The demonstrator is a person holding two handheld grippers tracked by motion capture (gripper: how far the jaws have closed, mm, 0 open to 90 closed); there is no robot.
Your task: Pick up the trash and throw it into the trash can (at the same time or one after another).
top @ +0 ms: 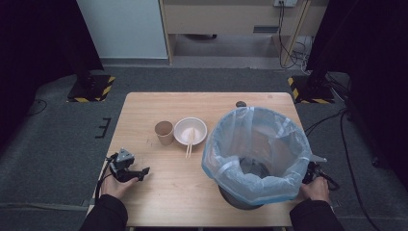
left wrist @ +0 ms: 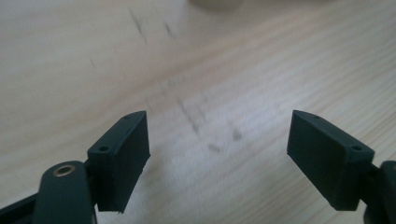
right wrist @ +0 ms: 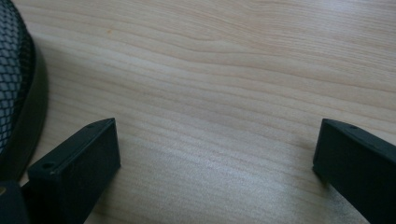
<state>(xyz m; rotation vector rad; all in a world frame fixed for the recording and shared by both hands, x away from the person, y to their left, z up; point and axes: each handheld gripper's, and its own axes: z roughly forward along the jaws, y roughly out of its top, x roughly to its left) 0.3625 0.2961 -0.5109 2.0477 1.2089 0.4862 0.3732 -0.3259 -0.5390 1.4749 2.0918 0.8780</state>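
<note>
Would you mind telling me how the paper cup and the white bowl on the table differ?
The paper cup is brown, tall and narrow; the white bowl is wide and shallow. The bowl has chopsticks resting across it and over its near rim, while nothing rests on the cup. Both stand upright, side by side on the wooden table.

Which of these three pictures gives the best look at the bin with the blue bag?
The high view: the bin shows whole, with its blue bag liner over the rim. The right gripper view catches a black mesh edge, likely its wall.
</note>
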